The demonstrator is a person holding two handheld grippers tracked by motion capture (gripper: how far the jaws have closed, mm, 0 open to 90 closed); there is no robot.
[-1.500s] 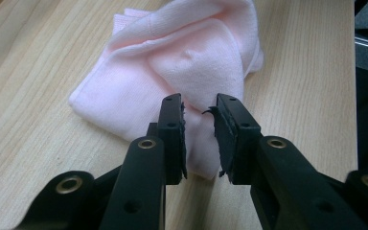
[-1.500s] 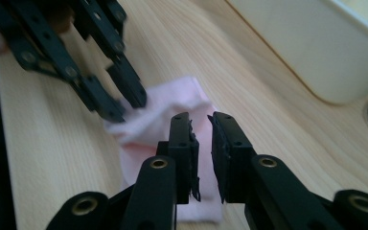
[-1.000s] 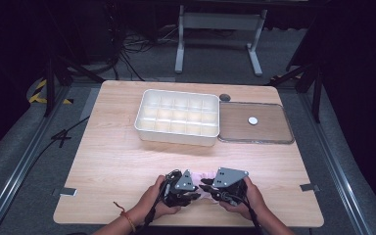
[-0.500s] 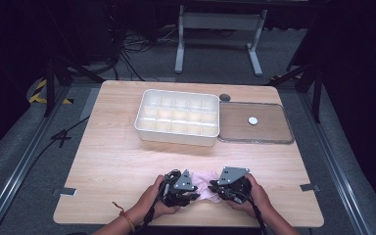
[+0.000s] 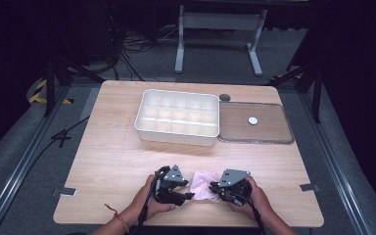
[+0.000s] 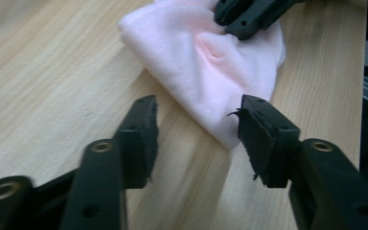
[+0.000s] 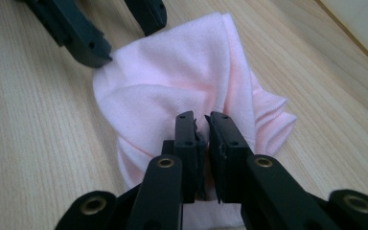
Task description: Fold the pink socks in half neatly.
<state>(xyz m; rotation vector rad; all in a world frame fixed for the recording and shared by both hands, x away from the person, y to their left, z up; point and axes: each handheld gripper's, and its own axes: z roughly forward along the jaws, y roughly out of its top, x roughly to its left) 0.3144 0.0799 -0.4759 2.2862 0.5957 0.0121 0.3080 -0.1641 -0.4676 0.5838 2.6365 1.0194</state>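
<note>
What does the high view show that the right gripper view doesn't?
High view: the white compartment tray, the clear lid beside it with a small white disc, and both hands.
Right gripper view: the right gripper pinching a fold of the pink cloth, creases visible.
Both: the cloth, the wooden table, and the left gripper, its jaws just opened.

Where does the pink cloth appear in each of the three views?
High view: the pink cloth lies near the table's front edge, between the two grippers.
Left gripper view: upper centre, beyond its own open jaws.
Right gripper view: centre, pinched by its own jaws.
Shared landmark: the right gripper, shut on the cloth's edge.
</note>
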